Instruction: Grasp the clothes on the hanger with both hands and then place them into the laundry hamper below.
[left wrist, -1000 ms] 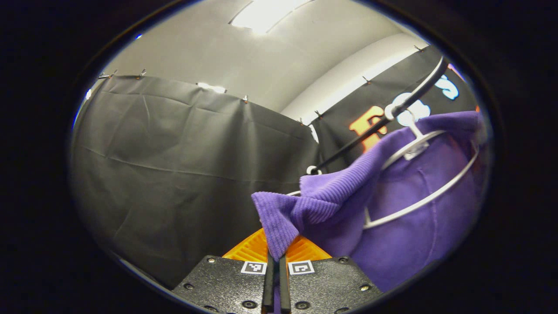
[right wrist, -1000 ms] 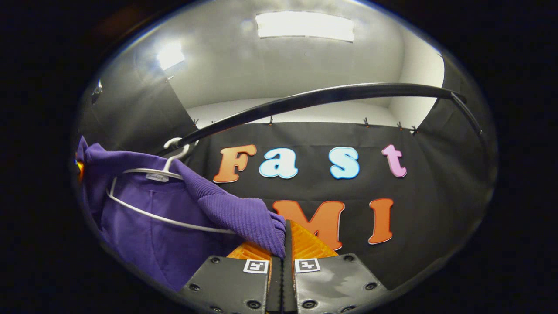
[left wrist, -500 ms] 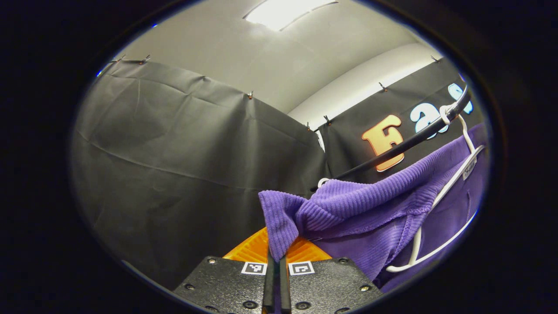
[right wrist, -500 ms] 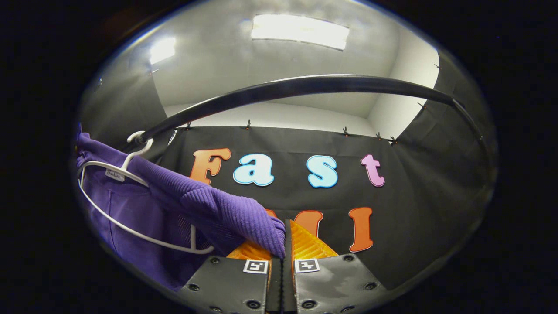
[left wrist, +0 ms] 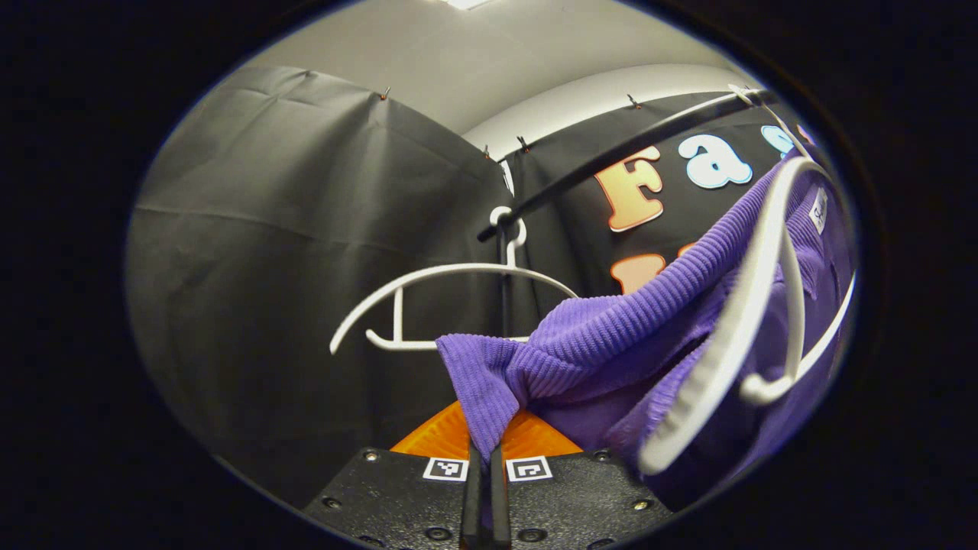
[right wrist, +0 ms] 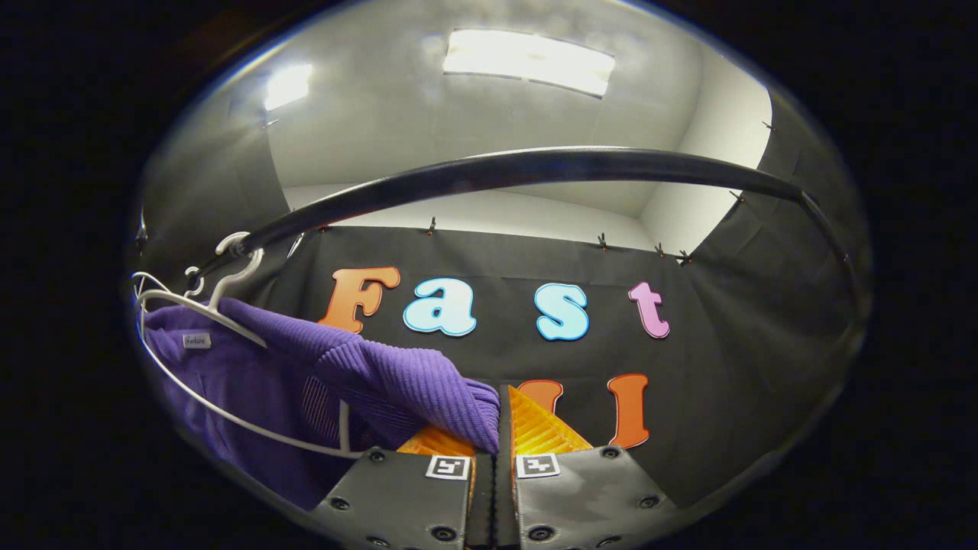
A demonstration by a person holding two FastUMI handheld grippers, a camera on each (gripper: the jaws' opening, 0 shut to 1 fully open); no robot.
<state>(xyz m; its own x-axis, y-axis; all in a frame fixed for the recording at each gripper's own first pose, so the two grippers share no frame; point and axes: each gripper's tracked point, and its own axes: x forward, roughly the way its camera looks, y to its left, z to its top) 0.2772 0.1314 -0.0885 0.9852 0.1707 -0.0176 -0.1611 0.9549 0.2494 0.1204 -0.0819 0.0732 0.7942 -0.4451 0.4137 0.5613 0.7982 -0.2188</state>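
two grippers, left (left wrist: 481, 458) and right (right wrist: 494, 451), pinch a purple top (left wrist: 611, 344); hanger (left wrist: 443, 290) and rail (right wrist: 519, 168) above, black cloth behind.

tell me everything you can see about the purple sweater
The purple sweater is a soft ribbed knit with a small tag at the neck. It drapes partly off a white hanger hooked on the black rail. The left gripper and right gripper each pinch a ribbed edge, stretching it between them.
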